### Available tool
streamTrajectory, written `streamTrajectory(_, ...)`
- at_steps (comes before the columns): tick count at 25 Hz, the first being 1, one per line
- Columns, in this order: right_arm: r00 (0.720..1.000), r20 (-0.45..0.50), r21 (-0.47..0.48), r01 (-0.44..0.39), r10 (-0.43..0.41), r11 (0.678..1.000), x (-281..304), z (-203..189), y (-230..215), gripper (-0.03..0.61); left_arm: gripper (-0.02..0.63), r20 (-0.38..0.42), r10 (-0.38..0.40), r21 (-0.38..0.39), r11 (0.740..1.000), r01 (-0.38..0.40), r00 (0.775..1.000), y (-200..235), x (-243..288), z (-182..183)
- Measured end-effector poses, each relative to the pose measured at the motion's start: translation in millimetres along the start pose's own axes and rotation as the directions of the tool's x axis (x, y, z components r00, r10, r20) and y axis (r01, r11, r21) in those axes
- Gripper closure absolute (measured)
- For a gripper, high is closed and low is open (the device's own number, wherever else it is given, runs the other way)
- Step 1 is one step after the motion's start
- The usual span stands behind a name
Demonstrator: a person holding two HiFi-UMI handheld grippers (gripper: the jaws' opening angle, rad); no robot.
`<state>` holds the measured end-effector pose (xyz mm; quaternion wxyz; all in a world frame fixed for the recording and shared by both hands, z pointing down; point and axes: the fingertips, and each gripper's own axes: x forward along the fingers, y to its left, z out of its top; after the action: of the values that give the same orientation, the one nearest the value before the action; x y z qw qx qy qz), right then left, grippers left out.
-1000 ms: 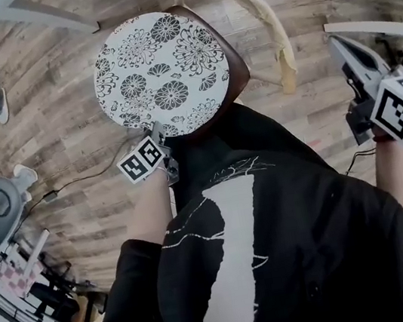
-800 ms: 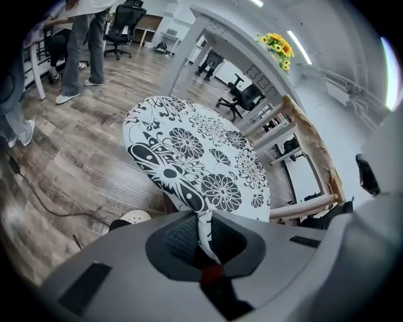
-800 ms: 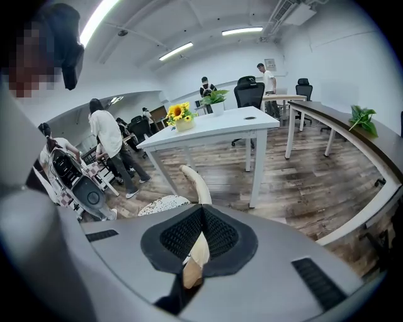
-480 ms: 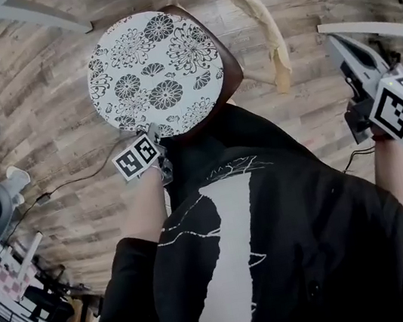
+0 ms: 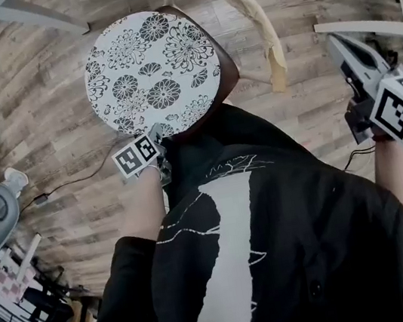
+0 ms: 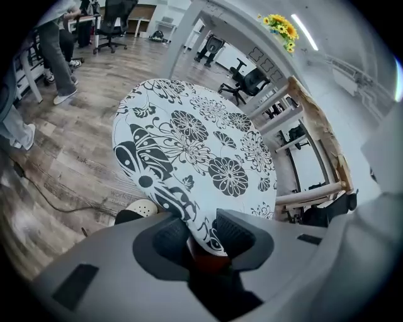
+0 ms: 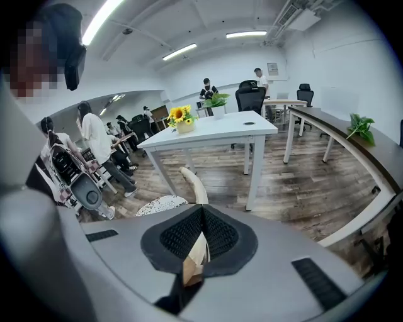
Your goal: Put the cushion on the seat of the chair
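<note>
Releasing cushion (image 5: 152, 73), lying on seat (image 5: 231, 75), by opening left gripper (image 6: 201, 226) around its near edge, with right gripper (image 7: 201, 217) shut, empty, held aside; next, probably, backing left out straight without dragging cushion off.

Matt cloth on the cushion (image 5: 152, 73), white with black flower print, smooth top. Chair seat (image 5: 229, 67): dark brown wood, slight gloss. Backrest (image 5: 272, 53): pale bare wood, end rough and chipped. Floor (image 5: 57, 165): grey-brown wood planks, weathered grain, matt. Right hand-held gripper (image 7: 201, 212): matt grey plastic shell; pads (image 7: 181, 234) black, ribbed, rubbery look. Sleeve (image 5: 124, 292): black cloth, matt.
</note>
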<state>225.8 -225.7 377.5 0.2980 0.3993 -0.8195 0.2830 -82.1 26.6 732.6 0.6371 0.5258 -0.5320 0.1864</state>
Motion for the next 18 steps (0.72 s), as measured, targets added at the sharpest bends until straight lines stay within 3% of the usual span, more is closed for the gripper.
streamTrajectory(3, 1.000, 0.001, -0.003, 0.000, 0.000, 1.000, -1, -2, 1, 0.563, 0.471, -0.001, 0.022, -0.007, 1.000, -0.022, 1.000, 4, -1, 0)
streamTrajectory(6, 1.000, 0.012, 0.000, 0.001, -0.001, 1.000, -4, -3, -2, 0.563, 0.344, -0.004, 0.076, -0.014, 0.997, -0.076, 0.997, 13, -3, -2)
streamTrajectory(13, 0.999, 0.040, 0.000, 0.001, -0.001, 1.000, -17, 3, 2, 0.563, 0.286, 0.011, 0.160, 0.011, 0.987, -0.160, 0.987, 21, -20, 4)
streamTrajectory(18, 0.998, 0.055, 0.041, -0.027, 0.025, 0.999, -21, -7, 6, 0.563, 0.282, 0.046, 0.208, -0.031, 0.978, -0.206, 0.977, 27, -46, 6)
